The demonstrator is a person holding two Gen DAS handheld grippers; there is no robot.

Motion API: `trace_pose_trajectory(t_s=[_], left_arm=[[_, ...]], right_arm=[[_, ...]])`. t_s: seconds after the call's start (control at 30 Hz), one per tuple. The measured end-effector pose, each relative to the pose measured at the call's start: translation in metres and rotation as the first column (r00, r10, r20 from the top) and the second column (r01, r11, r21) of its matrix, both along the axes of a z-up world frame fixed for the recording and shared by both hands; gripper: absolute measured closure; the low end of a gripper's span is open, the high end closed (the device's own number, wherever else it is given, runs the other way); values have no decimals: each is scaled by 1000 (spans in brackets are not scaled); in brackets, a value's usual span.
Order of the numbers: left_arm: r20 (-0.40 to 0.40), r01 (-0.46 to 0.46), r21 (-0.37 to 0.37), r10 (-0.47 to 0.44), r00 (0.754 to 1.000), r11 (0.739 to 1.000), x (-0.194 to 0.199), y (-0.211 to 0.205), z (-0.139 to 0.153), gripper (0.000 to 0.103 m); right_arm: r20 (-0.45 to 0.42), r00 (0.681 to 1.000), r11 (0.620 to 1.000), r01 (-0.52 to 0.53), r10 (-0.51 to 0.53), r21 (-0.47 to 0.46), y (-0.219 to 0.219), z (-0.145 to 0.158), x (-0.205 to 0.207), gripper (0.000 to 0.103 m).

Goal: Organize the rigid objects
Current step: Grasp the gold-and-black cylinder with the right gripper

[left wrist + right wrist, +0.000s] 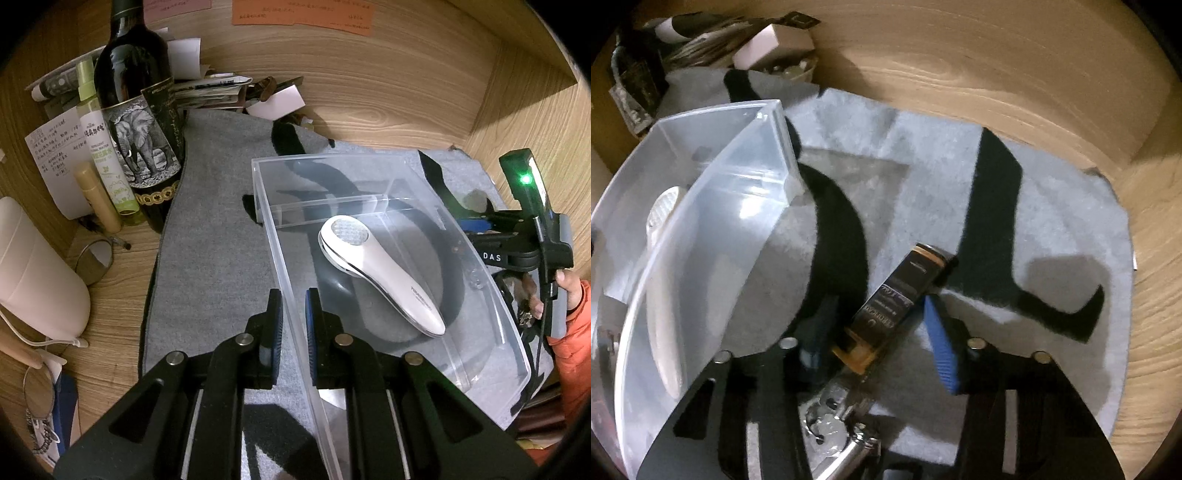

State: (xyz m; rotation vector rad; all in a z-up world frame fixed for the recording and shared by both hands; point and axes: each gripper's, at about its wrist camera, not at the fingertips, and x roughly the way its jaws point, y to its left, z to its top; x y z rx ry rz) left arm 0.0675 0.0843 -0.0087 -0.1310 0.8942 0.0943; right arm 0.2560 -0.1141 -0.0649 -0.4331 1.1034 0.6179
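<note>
- My left gripper (293, 325) is clamped on the near wall of the clear plastic bin (480, 280), its blue pads pinching that thin rim between them.
- The bin sits on a grey mat (214, 258) with black markings, on a wooden desk (388, 103) boxed in by wood panels at the back and on the right.
- Inside the bin, a white handheld device (380, 273) lies flat in the larger compartment, round textured head toward a low clear divider (332, 206); the section beyond that divider shows only mat through its floor.
- Left of the mat the desk is crowded: a dark wine bottle (136, 122) with an elephant label, a green spray bottle (103, 147), papers, a white rounded appliance (33, 266). Open mat lies between these and the bin.
- My right gripper (875, 321), just outside the bin's right wall, straddles a slim black-and-gold object (897, 295) lying on the mat, with metal keys (834, 424) at its near end; the jaws are narrow, though I cannot tell whether the pads press it.
- A hand in an orange sleeve (576, 332) holds that gripper.
</note>
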Motion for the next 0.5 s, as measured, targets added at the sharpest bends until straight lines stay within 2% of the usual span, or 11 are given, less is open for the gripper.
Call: trace_pose_trajectory(t_s=[0.1,0.3,0.5], left_arm=[[0,0,1,0,1000,1000,0,0,0,92],[1,0,0,0,1000,1000,0,0,0,92],[1,0,-2,0,1000,1000,0,0,0,92]], right_arm=[[17,1000,1000,-9,9,5,2,4,-2,81],[40,999,999,-13,11,42,1,16,-8,83],[98,995,996,-28,20,80,-2,40,-15,83]])
